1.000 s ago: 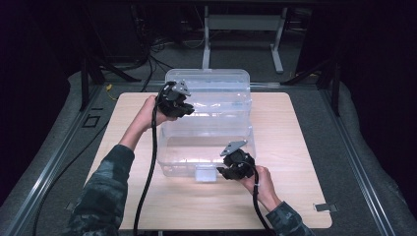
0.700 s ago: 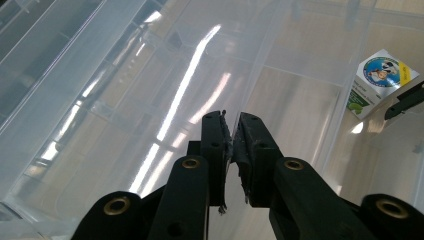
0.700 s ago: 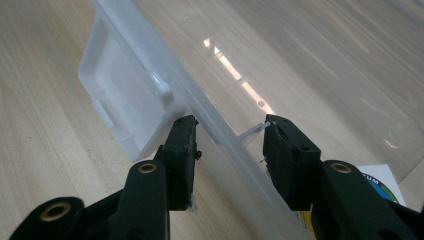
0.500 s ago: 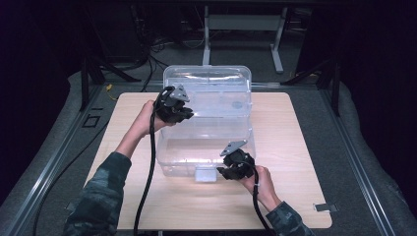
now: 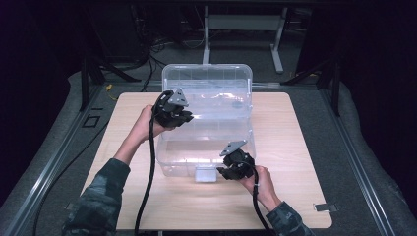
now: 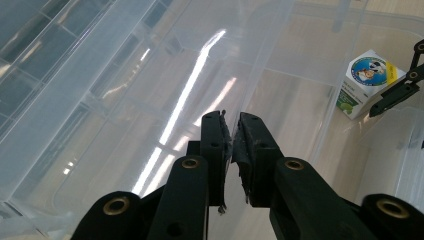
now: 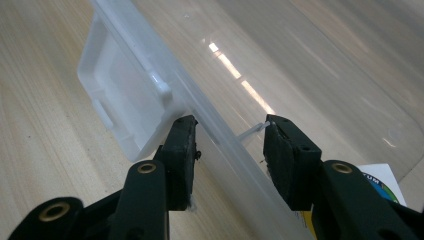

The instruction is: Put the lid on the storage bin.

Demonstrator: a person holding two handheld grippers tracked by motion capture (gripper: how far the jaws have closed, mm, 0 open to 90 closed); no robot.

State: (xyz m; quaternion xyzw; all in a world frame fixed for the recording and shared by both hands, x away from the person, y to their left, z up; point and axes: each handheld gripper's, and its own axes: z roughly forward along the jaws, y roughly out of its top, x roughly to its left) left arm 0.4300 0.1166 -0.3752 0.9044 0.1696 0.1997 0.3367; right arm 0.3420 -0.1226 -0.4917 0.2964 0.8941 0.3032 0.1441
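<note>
At the near edge of the wooden table point(image 5: 147, 201), the right gripper point(image 5: 231, 169) is held in the person's right hand point(image 5: 263, 183) against the front of a clear plastic box point(image 5: 206, 157). In the right gripper view its jaws are seen spread apart, one on either side of the box's front rim point(image 7: 225, 135), neither pad clearly pressed to the plastic, and the white latch point(image 7: 125, 107) is seen just beside the outer jaw. Part of a small carton is glimpsed between the jaws low in that view. The latch point(image 5: 205, 173) is seen in the high view hanging at the middle of the front wall, just left of the right gripper. Farther back, the left gripper point(image 5: 183, 117) is held in the left hand point(image 5: 145, 125) at the left edge of the raised lid point(image 5: 206, 78), which is tilted up and back on its rear hinge. In the left gripper view its jaws are seen closed on the lid's thin clear edge point(image 6: 260, 60), almost together. Beyond them, inside the box, a small white carton point(image 6: 367, 82) with a round blue label is seen resting on the floor of the box.
</note>
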